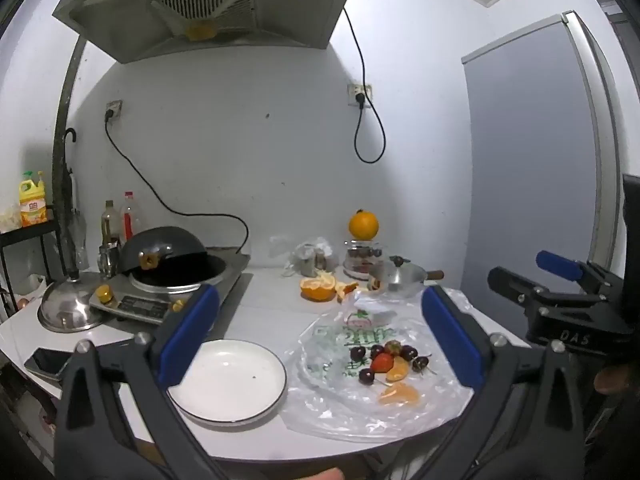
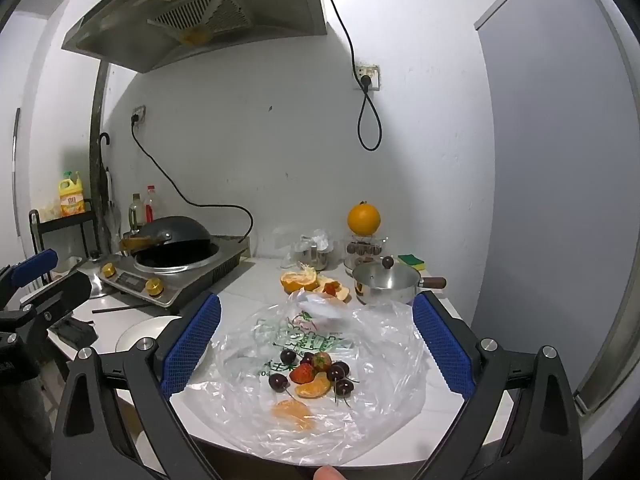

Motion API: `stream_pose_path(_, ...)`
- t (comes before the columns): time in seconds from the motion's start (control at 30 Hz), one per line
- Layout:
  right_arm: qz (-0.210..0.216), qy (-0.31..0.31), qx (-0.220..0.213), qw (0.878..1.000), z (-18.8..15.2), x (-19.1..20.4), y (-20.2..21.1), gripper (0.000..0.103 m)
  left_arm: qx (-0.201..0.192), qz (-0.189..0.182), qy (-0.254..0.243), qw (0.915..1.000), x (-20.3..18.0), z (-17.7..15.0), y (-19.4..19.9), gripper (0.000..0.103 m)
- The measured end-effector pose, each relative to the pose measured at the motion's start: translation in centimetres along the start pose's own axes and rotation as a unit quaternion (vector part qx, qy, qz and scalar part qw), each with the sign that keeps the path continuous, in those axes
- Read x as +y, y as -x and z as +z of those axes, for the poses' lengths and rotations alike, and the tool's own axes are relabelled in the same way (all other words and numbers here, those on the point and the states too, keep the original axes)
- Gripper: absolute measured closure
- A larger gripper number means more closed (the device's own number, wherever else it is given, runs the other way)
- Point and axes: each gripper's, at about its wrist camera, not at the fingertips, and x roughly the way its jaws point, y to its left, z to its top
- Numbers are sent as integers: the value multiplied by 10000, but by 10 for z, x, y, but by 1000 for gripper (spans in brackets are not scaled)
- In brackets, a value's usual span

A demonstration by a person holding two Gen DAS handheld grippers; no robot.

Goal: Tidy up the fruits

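**Fingers spread above the loose fruit**

The fingers of the left gripper (image 1: 320, 336) and the right gripper (image 2: 316, 344) are seen spread wide, nothing held. From left to right on the tabletop (image 1: 272, 300): an empty white plate (image 1: 230, 380), then a crumpled plastic bag (image 2: 372, 364) on which cherries (image 2: 278, 382), strawberries (image 2: 303, 373) and orange segments (image 2: 313, 387) are clustered. The fruit is judged light, soft and easily bruised; the film beneath is probably slippery. Each piece is best taken gently across its widest part.
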Motion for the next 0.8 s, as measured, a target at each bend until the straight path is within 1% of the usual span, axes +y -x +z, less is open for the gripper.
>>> stream_pose_path(0.8,20,55,26,10000,-1,5,-3,4,-25,29,8,10000,4,1,1,1)
